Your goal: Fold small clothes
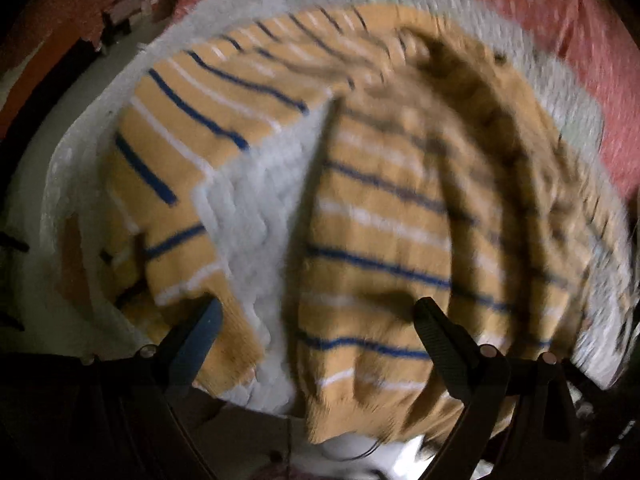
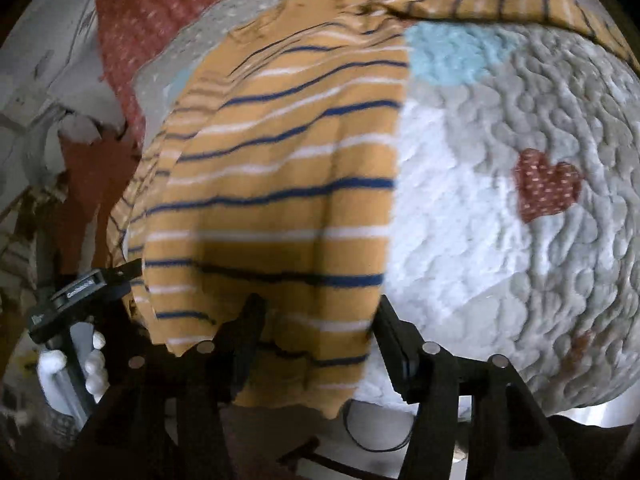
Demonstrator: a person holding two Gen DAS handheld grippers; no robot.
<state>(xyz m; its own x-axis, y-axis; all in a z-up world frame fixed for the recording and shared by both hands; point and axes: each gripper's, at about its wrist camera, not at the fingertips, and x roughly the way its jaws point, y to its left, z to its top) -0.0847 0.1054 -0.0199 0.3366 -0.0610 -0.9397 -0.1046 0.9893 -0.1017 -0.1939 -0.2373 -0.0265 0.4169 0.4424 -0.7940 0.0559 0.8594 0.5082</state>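
My left gripper [image 1: 316, 312] is spread wide, its two black fingers [image 1: 444, 344] standing far apart above the striped garment [image 1: 384, 216]. Nothing sits between them except the cloth lying below, so I do not hold anything on this side. The picture from this wrist is blurred, and I cannot tell if the fingertips touch the fabric or hang just over it.

My right gripper [image 2: 320, 320] is also spread. Its fingers [image 2: 400, 344] stand on both sides of the near edge of the garment [image 2: 280, 184], and the fabric passes between them and hangs down in front, but the jaws do not press on it as far as I see.

The garment is mustard yellow with thin blue and white stripes. It lies on a white quilted blanket [image 2: 460, 220], which has a bumpy surface, a red heart patch [image 2: 546, 184] and a light blue patch [image 2: 452, 54]. In the left wrist view one sleeve [image 1: 188, 136] reaches out to the left, with a strip of the blanket [image 1: 256, 216] showing between it and the body of the garment. A red dotted cloth [image 2: 160, 12] lies beyond the blanket. At the lower left of the right wrist view I see a white-gloved hand [image 2: 76, 368] around the handle of the other gripper.
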